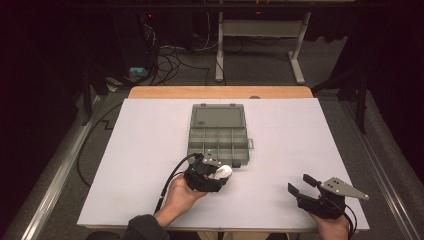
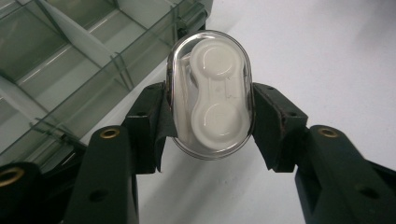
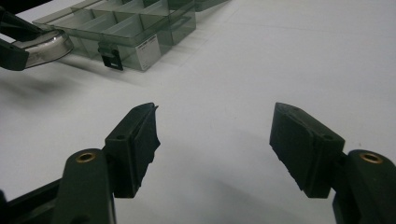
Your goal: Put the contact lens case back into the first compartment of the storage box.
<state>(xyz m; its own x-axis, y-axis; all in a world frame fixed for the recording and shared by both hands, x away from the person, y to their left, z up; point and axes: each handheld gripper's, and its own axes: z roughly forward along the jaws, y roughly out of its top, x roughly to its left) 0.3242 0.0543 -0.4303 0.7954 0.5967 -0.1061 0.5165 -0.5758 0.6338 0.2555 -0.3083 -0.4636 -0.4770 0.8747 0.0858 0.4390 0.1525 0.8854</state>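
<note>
Two tools: my left tool (image 2: 210,121) clamped a contact-lens case (image 2: 211,93), ready for the organizer box (image 1: 218,134) at twelve o'clock; my right tool (image 3: 215,144) gaped empty.

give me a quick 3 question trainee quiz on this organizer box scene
1. True or false: the left gripper is shut on the clear oval case.
2. Where is the organizer box lid? A) closed B) open, lying flat on the far side C) removed and set by the right gripper
3. Fill in: nothing is between the right gripper's fingers, so that gripper is ____.

Key: 1 true; 2 B; 3 open
</note>
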